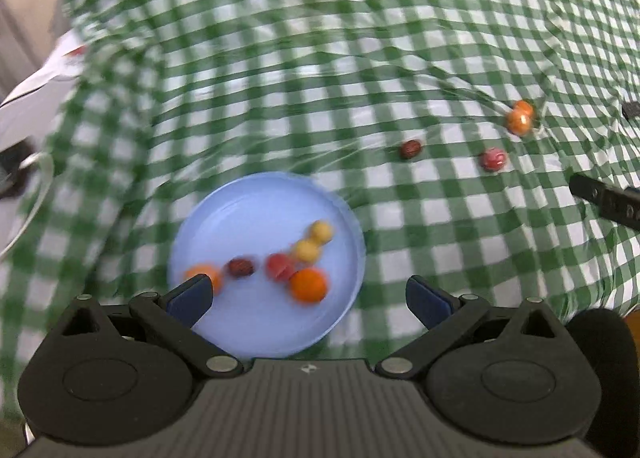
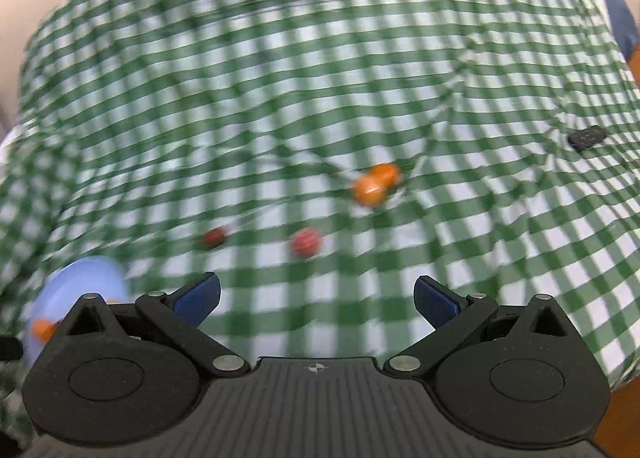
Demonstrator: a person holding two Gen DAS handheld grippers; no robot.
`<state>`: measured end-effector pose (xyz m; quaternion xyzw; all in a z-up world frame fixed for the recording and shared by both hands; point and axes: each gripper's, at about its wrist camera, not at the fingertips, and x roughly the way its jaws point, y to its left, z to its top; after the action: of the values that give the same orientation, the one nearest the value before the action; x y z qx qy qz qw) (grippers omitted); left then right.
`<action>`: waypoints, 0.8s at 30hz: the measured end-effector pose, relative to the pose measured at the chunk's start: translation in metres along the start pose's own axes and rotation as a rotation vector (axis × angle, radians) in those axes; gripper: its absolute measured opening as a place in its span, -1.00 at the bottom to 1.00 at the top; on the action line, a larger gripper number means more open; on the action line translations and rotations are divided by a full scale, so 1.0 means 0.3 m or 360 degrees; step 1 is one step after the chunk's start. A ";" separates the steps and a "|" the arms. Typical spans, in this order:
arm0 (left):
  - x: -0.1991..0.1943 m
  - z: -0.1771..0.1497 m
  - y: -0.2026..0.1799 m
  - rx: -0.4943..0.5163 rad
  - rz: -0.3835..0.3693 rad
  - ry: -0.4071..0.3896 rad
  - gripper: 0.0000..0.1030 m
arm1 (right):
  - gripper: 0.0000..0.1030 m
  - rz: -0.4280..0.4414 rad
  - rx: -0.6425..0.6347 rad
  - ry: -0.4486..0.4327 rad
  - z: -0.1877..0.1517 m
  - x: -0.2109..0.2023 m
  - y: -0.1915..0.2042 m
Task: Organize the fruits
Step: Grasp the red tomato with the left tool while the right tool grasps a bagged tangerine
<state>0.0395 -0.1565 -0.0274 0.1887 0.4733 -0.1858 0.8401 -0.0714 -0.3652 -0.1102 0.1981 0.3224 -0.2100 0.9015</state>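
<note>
A light blue plate (image 1: 256, 210) lies on the green checked tablecloth and holds several small fruits: oranges (image 1: 308, 285), yellow ones (image 1: 306, 250), a red one (image 1: 280, 266) and a dark red one (image 1: 241, 267). My left gripper (image 1: 308, 300) is open and empty just above the plate's near edge. Loose on the cloth lie two oranges (image 2: 374, 184), a red fruit (image 2: 306, 242) and a dark red fruit (image 2: 214, 237). They also show in the left wrist view: oranges (image 1: 520, 118), red (image 1: 494, 159), dark red (image 1: 411, 149). My right gripper (image 2: 316, 302) is open and empty, short of them. The plate (image 2: 80, 282) shows at its left.
The tablecloth (image 1: 320, 58) is wrinkled. A small black object (image 2: 587, 137) lies at the far right of the cloth. White paper (image 1: 40, 94) and a white cable (image 1: 36, 194) lie off the cloth's left edge. The other gripper's dark finger (image 1: 604, 200) juts in at right.
</note>
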 end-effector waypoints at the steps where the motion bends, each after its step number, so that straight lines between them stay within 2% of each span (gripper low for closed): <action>1: 0.026 0.024 -0.028 0.0023 -0.0007 0.0000 0.99 | 0.98 -0.0014 -0.0001 -0.0006 0.016 0.031 -0.024; 6: 0.179 0.146 -0.176 0.0138 -0.0089 -0.0002 0.99 | 0.95 -0.0016 -0.0077 -0.0027 0.077 0.199 -0.123; 9: 0.266 0.202 -0.253 0.0202 -0.0111 -0.0007 0.99 | 0.75 0.0033 -0.0132 0.0000 0.101 0.305 -0.166; 11: 0.316 0.235 -0.302 0.0249 -0.0175 -0.0031 0.99 | 0.38 0.0072 -0.0164 -0.0002 0.112 0.368 -0.183; 13: 0.363 0.255 -0.358 0.0316 -0.0242 -0.0079 0.99 | 0.16 0.0109 -0.0196 0.0018 0.126 0.424 -0.186; 15: 0.407 0.268 -0.414 0.0386 -0.0276 -0.0109 0.95 | 0.06 0.0134 -0.0234 0.0031 0.139 0.481 -0.187; 16: 0.429 0.274 -0.440 0.0416 -0.0302 -0.0106 0.85 | 0.01 0.0136 -0.0249 0.0043 0.144 0.508 -0.185; 19: 0.499 0.298 -0.511 0.0465 -0.0387 -0.0077 0.68 | -0.02 0.0154 -0.0231 0.0087 0.155 0.583 -0.190; 24: 0.584 0.334 -0.579 0.0483 -0.0506 -0.0096 0.56 | -0.02 0.0173 -0.0214 0.0100 0.181 0.677 -0.181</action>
<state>0.1115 -0.3786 -0.1555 0.2304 0.4385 -0.3907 0.7759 0.0711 -0.4881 -0.2185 0.1608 0.3529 -0.1323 0.9122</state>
